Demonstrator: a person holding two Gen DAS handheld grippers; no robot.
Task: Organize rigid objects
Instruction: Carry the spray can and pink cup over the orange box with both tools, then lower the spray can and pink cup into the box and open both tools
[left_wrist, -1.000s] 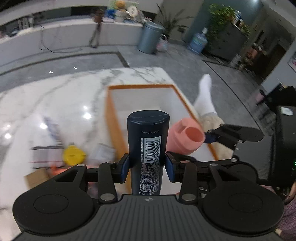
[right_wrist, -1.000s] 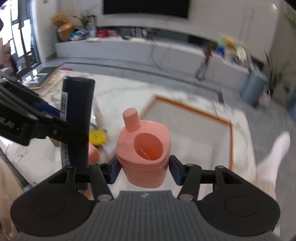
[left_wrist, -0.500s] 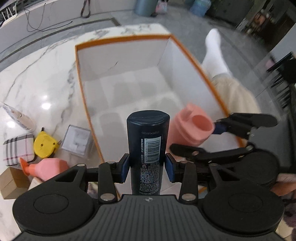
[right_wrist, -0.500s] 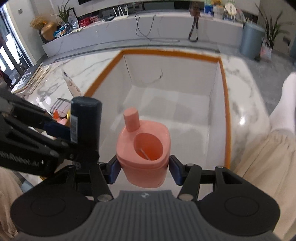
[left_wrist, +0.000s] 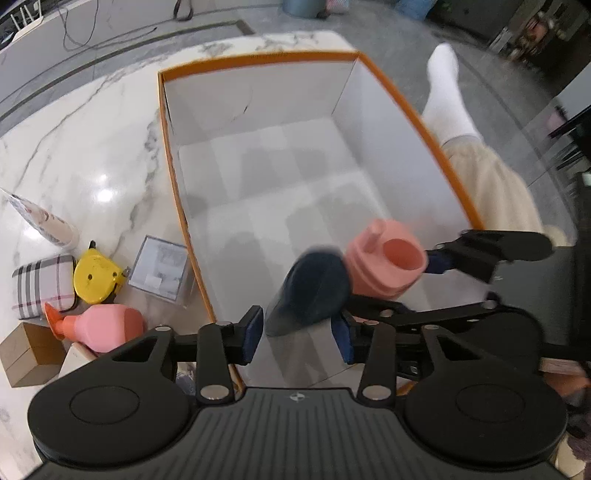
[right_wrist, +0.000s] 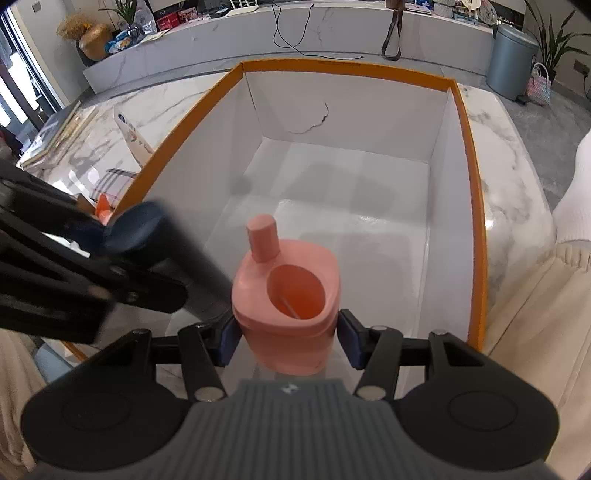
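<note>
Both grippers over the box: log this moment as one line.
left gripper: jaws opening, dark can tipping between them | right gripper: shut on pink cup | both inside orange-rimmed box

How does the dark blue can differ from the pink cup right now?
The dark blue can is tilted and blurred, loose between the opening fingers of the left gripper; the pink cup stands upright, clamped by the right gripper. The can is slim, the cup squat. Both are over the orange-rimmed box.
</note>
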